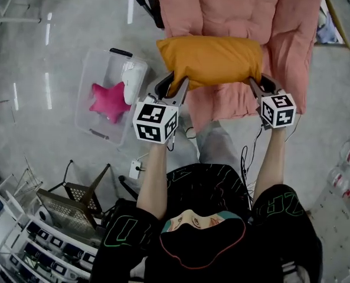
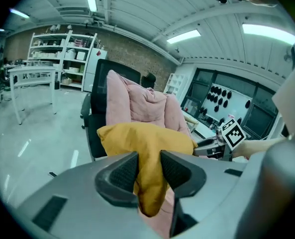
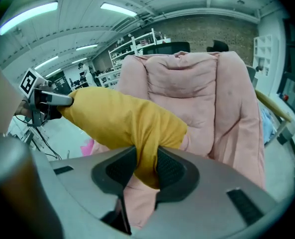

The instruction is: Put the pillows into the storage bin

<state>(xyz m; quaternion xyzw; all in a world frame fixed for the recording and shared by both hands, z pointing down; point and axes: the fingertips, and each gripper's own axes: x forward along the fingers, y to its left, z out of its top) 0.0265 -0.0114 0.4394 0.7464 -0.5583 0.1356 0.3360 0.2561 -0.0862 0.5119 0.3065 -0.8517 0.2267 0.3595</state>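
Observation:
A mustard-yellow pillow (image 1: 211, 60) hangs in the air in front of a pink padded chair (image 1: 239, 16), held at both ends. My left gripper (image 1: 176, 82) is shut on its left corner; in the left gripper view the yellow pillow (image 2: 145, 148) is pinched between both pads. My right gripper (image 1: 258, 81) is shut on the right corner, and the pillow (image 3: 122, 121) bulges out from between its pads. On the floor to the left stands the clear storage bin (image 1: 95, 93), with a pink star pillow (image 1: 108, 101) and a white pillow (image 1: 133, 78) inside.
The pink cushion drapes over a black office chair (image 2: 95, 108). A wooden stool (image 1: 80, 196) and white wire shelving (image 1: 27, 234) stand at lower left. Cables (image 1: 248, 158) trail on the grey floor by the person's legs. White shelves (image 2: 67, 59) line the far wall.

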